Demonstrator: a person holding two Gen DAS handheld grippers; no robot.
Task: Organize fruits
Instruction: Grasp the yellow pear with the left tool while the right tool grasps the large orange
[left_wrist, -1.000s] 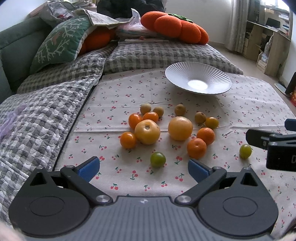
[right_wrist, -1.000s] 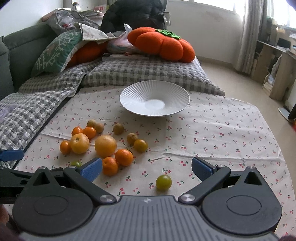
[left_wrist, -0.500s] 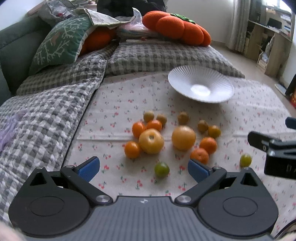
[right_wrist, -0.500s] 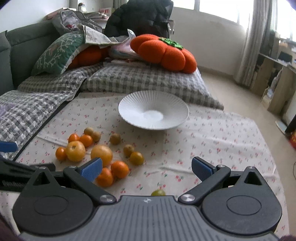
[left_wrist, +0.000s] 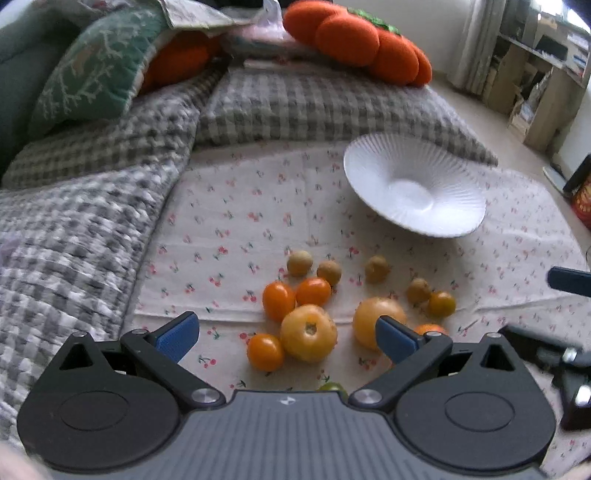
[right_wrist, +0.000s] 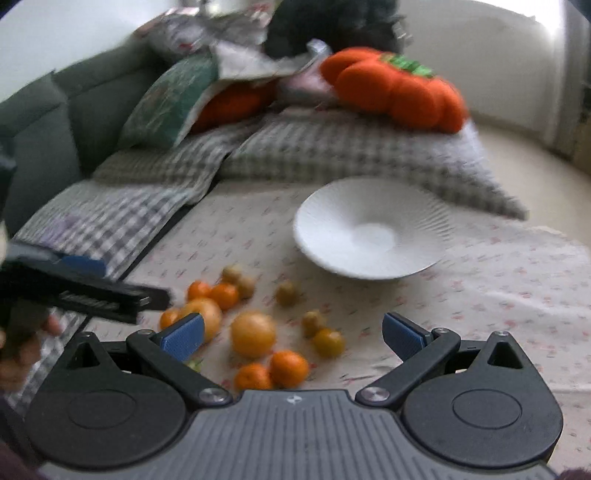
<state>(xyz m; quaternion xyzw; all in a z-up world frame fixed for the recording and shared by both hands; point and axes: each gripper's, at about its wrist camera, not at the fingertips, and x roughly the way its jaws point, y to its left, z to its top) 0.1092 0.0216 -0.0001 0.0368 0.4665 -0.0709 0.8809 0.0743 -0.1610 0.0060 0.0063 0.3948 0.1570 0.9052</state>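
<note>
Jaws: left gripper (left_wrist: 287, 338) and right gripper (right_wrist: 291, 334) both spread wide, holding nothing. White ribbed plate (left_wrist: 413, 184) empty, far side of the cherry-print tabletop (left_wrist: 229, 221), ahead and right of the left jaws. Large yellow fruit (left_wrist: 308, 332) lies directly between the left jaws, closest to that hand. Orange tomato (left_wrist: 265, 352) touches it. Small brown fruits (left_wrist: 299, 263) sit beyond, toward the plate.

I see orange and yellow fruits (left_wrist: 308, 332) on a cherry-print cloth (left_wrist: 236, 221), near the plain white ribbed plate (left_wrist: 413, 184).
</note>
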